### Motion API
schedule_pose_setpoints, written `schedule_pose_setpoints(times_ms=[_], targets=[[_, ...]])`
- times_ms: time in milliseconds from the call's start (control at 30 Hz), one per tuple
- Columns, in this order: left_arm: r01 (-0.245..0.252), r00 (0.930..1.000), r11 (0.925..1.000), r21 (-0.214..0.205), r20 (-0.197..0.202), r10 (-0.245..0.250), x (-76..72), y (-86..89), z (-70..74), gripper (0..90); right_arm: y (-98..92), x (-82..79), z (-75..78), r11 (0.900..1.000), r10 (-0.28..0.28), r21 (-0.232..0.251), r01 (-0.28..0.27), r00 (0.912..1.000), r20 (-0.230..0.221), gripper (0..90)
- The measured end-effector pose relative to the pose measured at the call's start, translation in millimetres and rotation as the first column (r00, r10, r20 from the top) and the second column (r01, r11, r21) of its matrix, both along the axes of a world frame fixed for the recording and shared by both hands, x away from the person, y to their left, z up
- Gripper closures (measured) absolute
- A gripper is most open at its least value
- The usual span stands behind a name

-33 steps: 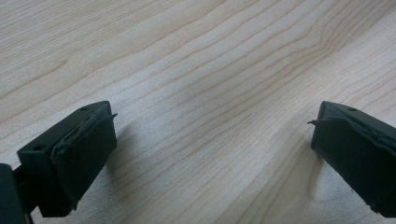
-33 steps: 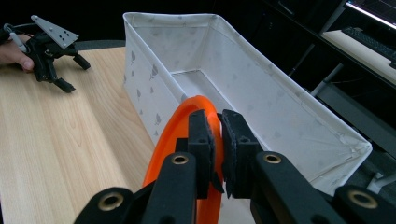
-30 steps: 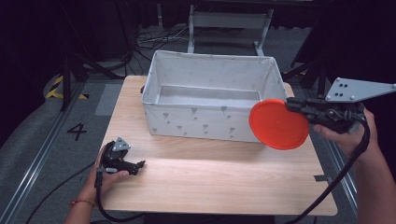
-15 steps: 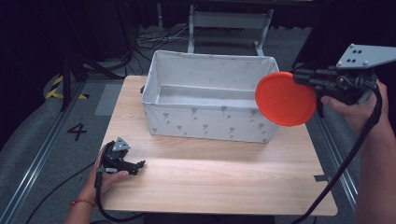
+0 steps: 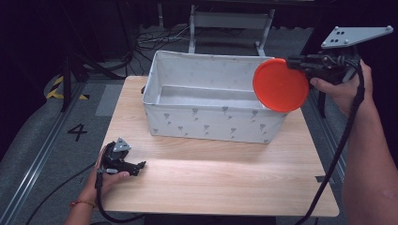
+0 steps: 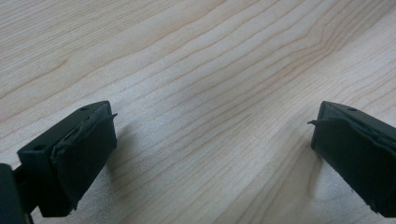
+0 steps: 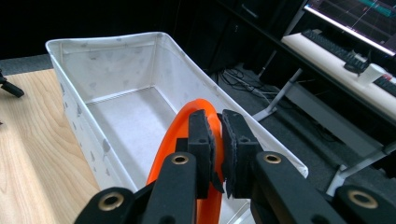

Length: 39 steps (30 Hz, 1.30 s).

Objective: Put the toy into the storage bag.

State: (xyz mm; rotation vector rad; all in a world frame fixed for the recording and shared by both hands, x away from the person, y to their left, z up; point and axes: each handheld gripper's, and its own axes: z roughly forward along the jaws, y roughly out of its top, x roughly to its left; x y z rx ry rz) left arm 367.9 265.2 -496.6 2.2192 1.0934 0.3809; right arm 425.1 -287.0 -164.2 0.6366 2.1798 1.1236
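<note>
Right gripper (image 5: 294,63) is clenched on the rim of an orange disc (image 5: 280,85), jaws pinching the edge from both sides. Disc stands nearly on edge, held in the air above the right end of the white fabric bin (image 5: 206,121), overlapping the bin's right rim in the high view. Bin sits toward the far side of the wooden surface (image 5: 225,173). Left gripper (image 5: 123,161) rests on the surface in front of the bin's left corner, well apart from it, jaws spread wide and released, nothing between them.
</note>
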Motion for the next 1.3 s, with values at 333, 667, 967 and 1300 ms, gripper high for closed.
schedule_pose_setpoints(times_ms=[333,667,967,1300], targets=[[-0.006,1.0,1.0,0.002,0.005,0.006,-0.4,-0.2,-0.1,0.5,8.3,36.6,-12.6,1.0,-0.006,0.001,0.006,0.9995,-0.031,83.4],[-0.007,1.0,1.0,0.002,0.004,0.007,-0.5,-0.2,0.0,0.5,24.8,69.8,-31.0,0.999,0.005,-0.044,-0.008,0.9982,-0.061,83.4],[-0.004,1.0,1.0,-0.002,-0.002,0.004,-0.1,-0.3,0.0,0.3,28.2,90.9,-54.3,0.9978,0.01,-0.064,-0.017,0.9941,-0.108,83.4],[-0.004,1.0,1.0,-0.002,-0.002,0.004,-0.1,-0.3,0.0,0.2,26.9,100.0,-77.0,0.9959,0.028,-0.081,-0.041,0.9873,-0.156,83.5]])
